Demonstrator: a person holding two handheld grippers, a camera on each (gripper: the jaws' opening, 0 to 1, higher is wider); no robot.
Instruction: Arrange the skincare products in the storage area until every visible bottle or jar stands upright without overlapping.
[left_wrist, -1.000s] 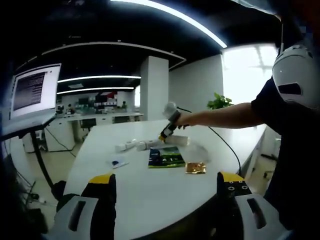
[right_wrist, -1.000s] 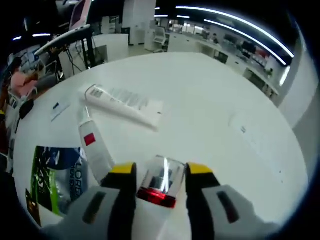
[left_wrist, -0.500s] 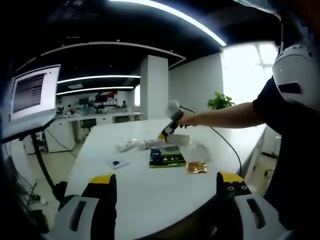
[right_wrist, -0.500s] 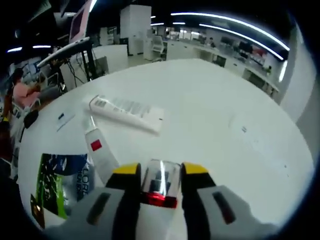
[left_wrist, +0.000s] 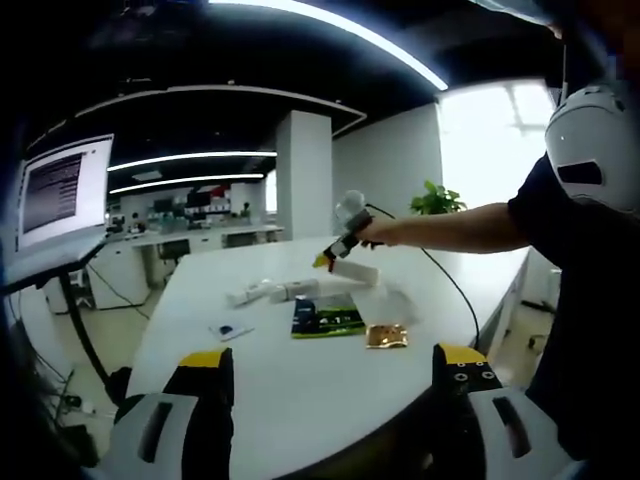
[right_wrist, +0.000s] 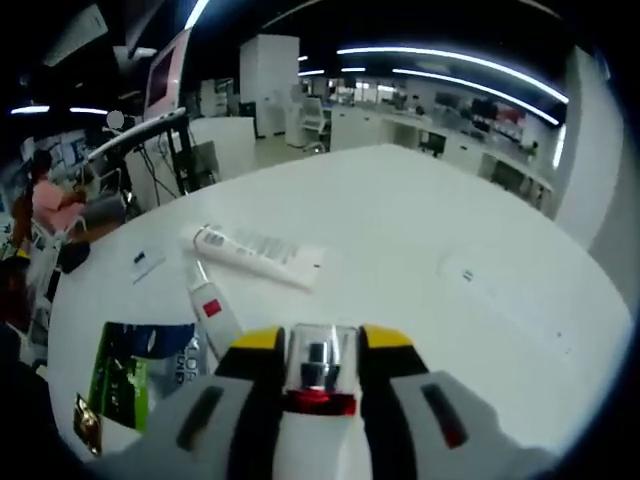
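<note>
My right gripper (right_wrist: 318, 345) is shut on a white bottle (right_wrist: 318, 378) with a clear cap and a red band, held in the air above the white table (right_wrist: 420, 220). On the table beyond it lie a long white tube (right_wrist: 255, 250) and a thinner tube with a red label (right_wrist: 215, 312). In the left gripper view a person's arm holds that right gripper (left_wrist: 326, 258) raised over the two lying tubes (left_wrist: 268, 292). My left gripper (left_wrist: 332, 372) stands open near the table's front edge with nothing between its fingers.
A green packet (left_wrist: 328, 320), a gold sachet (left_wrist: 387, 336) and a small blue-printed card (left_wrist: 230, 329) lie flat on the table. A clear wrapper (right_wrist: 500, 290) lies to the right. A monitor on a stand (left_wrist: 55, 190) is off the table's left side.
My right gripper has risen with the bottle, lifting it off the table and away from the tubes. My left gripper has stayed put.
</note>
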